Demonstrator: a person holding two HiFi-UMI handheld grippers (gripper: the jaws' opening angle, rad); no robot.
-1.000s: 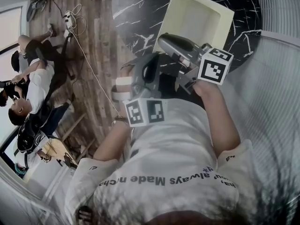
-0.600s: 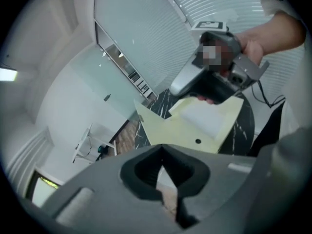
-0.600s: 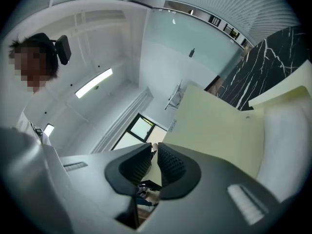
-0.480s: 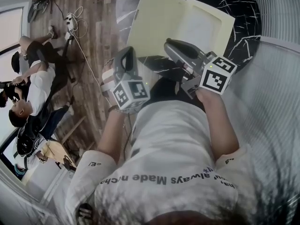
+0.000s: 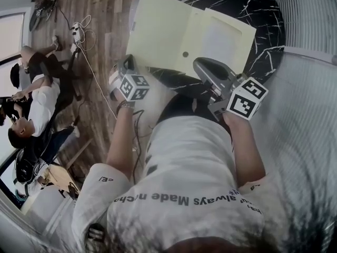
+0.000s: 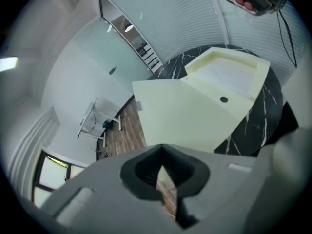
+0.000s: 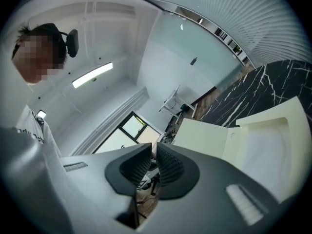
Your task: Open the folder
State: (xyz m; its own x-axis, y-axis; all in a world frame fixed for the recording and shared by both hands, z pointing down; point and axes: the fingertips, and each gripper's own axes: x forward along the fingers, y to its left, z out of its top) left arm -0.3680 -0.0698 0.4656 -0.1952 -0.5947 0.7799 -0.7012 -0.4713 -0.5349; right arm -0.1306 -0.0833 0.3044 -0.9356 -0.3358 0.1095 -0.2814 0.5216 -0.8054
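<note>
black marble table (image 5: 263, 15), round, on which the pale yellow folder (image 5: 184, 36) is laid open and flat, its left leaf apparently carried past the table's edge over the wooden floor (image 5: 105, 20). right gripper (image 5: 200, 66) is held at the folder's near edge, jaws narrowly apart, just closed a little, nothing between them. left gripper (image 5: 126, 67) is held beside the left leaf, jaws met at the tips, empty.

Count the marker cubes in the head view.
2. One cube sits by the folder's lower left corner; the other is below its right half. None seems hidden.
</note>
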